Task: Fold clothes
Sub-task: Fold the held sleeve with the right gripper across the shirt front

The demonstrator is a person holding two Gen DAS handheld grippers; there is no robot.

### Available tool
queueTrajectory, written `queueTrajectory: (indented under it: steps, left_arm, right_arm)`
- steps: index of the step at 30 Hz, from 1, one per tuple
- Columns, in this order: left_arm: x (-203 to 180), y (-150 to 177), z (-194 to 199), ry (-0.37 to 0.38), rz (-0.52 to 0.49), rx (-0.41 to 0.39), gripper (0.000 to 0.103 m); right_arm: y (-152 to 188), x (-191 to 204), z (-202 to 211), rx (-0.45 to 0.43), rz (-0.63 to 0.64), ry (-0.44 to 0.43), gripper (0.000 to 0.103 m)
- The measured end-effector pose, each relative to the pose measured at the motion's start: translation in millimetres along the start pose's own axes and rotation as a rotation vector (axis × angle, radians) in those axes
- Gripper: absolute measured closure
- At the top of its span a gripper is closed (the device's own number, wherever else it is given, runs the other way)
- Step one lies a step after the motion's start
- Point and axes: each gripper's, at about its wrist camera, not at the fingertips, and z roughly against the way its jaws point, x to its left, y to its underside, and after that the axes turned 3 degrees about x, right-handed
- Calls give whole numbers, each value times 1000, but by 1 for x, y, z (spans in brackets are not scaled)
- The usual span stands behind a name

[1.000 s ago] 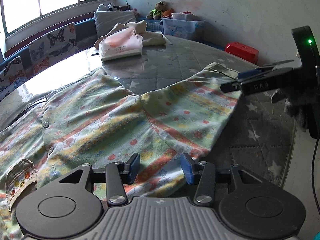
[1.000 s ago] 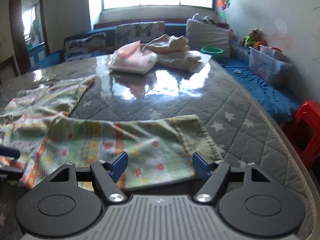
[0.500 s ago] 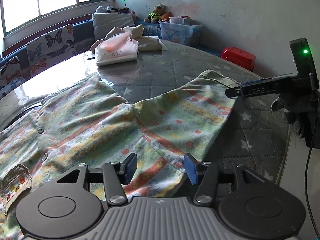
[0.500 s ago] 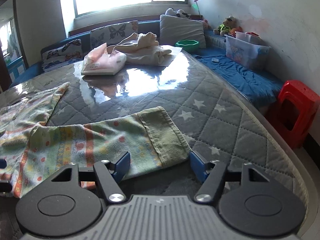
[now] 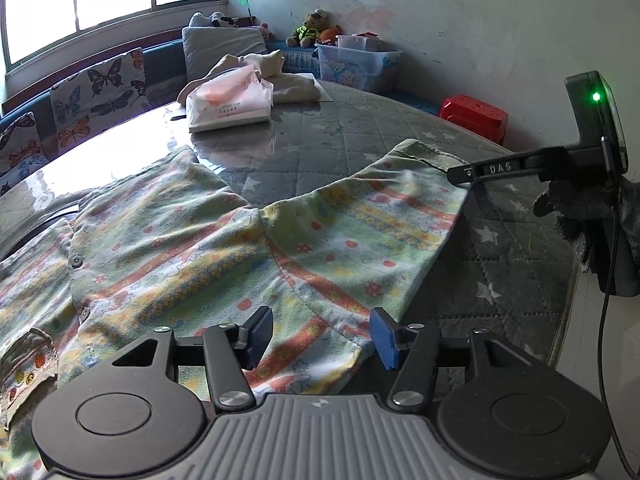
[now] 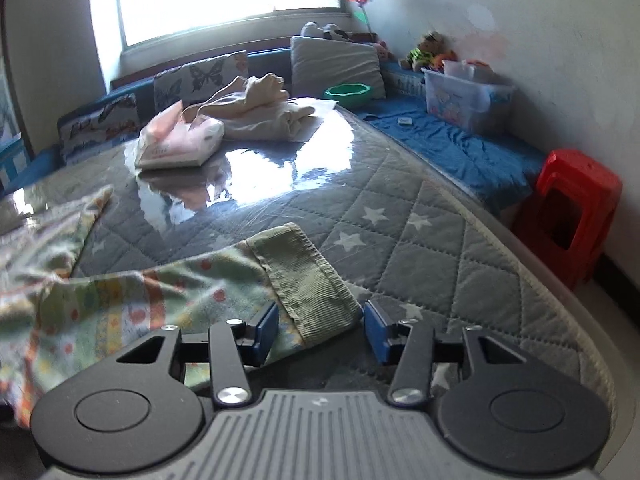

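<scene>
The soft, limp pyjama top [image 6: 160, 300] is best taken by its ribbed cuff [image 6: 316, 292], around which the right gripper [image 6: 320, 334] is closing (left gripper [image 5: 316, 338] held apart, empty).

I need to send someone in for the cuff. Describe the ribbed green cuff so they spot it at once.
On the quilted grey star-print mattress lies a pastel striped garment. Its near sleeve ends in the ribbed green cuff, between the closing jaws of the right gripper. It alone is plain olive corduroy-like rib, not printed.
</scene>
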Motion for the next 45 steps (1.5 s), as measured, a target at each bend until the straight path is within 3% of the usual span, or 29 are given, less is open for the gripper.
queueTrajectory:
  steps: [8,14,25,36,45]
  left_arm:
    - [4,0,5,-5,8,-10,43]
    - [8,0,7,-11,16,-15,42]
    - [40,12,29,-63,88,-44,37]
    - [93,49,75,-164,231,-104,27]
    - [124,85,104,-223,334,-130,18]
  right_arm:
    - [-3,-4,3,-6,-52,-71,90]
    - [-13,-5,19,-51,-101,-145,93]
    - [-58,47,72,-134,-10,-363,94]
    - [-83,166,97,-149,177,-583,94]
    - [-69,267,96,-75,342,-694,94]
